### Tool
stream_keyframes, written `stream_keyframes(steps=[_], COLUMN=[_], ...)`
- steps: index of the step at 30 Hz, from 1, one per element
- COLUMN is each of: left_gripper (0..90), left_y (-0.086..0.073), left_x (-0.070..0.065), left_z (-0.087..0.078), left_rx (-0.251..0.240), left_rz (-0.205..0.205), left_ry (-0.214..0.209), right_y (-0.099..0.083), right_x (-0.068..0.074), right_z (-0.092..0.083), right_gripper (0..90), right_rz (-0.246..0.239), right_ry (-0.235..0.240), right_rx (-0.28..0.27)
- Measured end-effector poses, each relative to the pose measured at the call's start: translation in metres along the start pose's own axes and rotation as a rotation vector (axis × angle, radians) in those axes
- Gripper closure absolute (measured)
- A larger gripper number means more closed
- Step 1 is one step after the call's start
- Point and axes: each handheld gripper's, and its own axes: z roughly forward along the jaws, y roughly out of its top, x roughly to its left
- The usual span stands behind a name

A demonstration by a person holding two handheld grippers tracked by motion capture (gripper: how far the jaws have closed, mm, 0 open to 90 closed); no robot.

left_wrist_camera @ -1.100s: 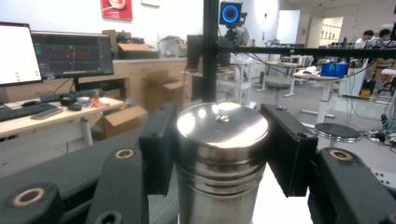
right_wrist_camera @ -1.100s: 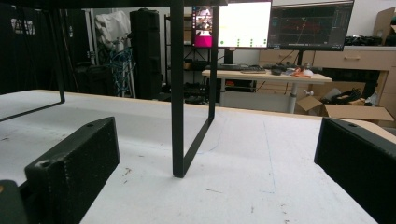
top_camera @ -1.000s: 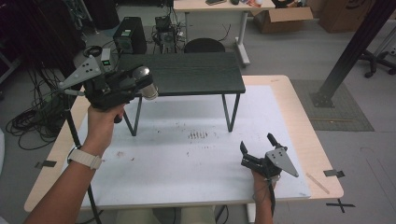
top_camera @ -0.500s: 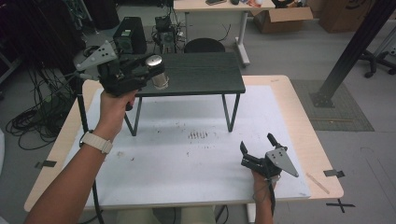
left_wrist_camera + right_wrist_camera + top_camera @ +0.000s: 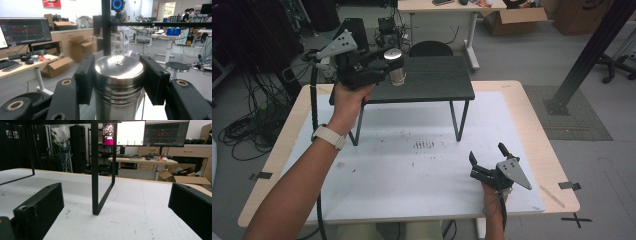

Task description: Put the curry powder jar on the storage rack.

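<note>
A shiny steel canister [image 5: 396, 69] with a flat lid stands upright between the jaws of my left gripper [image 5: 393, 61], which is shut on it. In the left gripper view the canister [image 5: 117, 85] sits square between the two black pads, with my left gripper [image 5: 118, 75] closed around its upper body. It hangs over the left part of the black raised shelf [image 5: 432, 82]; I cannot tell whether its base touches the top. My right gripper [image 5: 487, 153] rests open on the white mat near the front right, nothing between its jaws [image 5: 116, 207].
The shelf stands on thin black legs [image 5: 95, 170] over the white mat [image 5: 412, 165]. The wooden table edge [image 5: 557, 165] runs along the right. Behind the table are cables, a black stool [image 5: 430, 48] and a desk.
My left gripper has carried the canister to the right and away from me, from beside the shelf's left end to over its top. The right gripper has stayed put.
</note>
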Motion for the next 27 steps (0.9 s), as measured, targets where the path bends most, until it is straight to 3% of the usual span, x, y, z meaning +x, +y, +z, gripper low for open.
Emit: stream_keyframes(steps=[8,19,27], left_gripper=[48.9,48.8,48.8], left_y=[0.003,-0.001,-0.007], left_x=[0.003,0.012,0.015], left_z=[0.022,0.051,0.075], left_rx=[0.001,0.027,0.08], left_rz=[-0.009,-0.03,-0.024], left_ry=[0.002,0.057,0.086], right_y=[0.0,0.0,0.0], right_x=[0.0,0.0,0.0], right_z=[0.0,0.0,0.0], right_gripper=[0.0,0.0,0.0], right_rz=[0.0,0.0,0.0], right_ry=[0.0,0.0,0.0], right_rx=[0.002,0.001,0.0])
